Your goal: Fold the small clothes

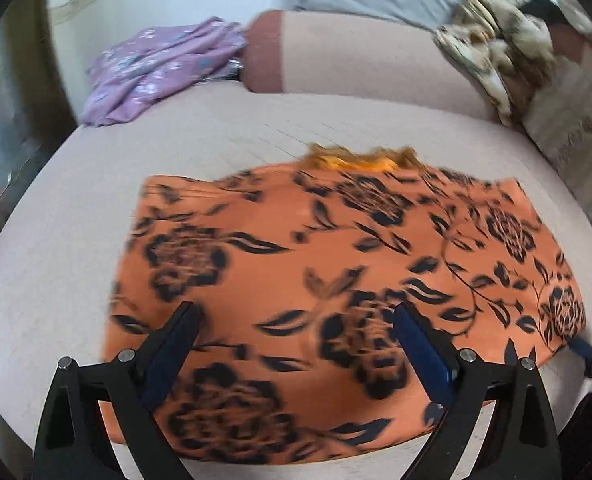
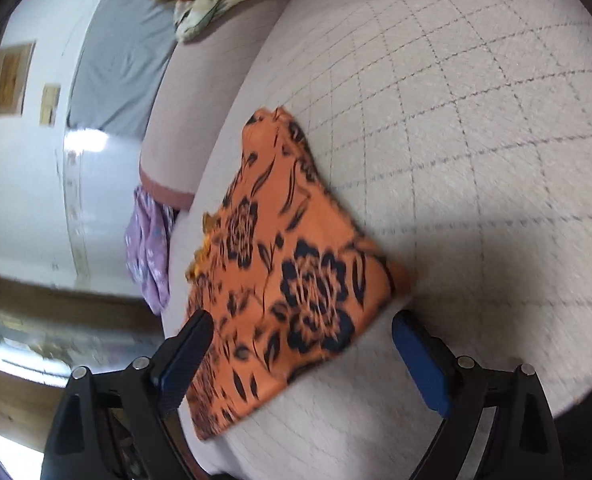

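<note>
Orange floral garment lies flat, folded into rough rectangle, on pale quilted sofa seat. Left gripper spread wide above garment's near edge, gripping nothing. Right gripper likewise wide, empty, over one corner of same cloth. Left view alone shows yellow-orange fringe at far edge and tip of other gripper at right. Right view alone shows wall pictures and stitched grid of seat. Purple floral cloth and patterned blanket appear in both.

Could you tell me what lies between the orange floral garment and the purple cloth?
Only bare quilted bed cover separates the orange floral garment from the purple cloth, shown in the left wrist view.
</note>
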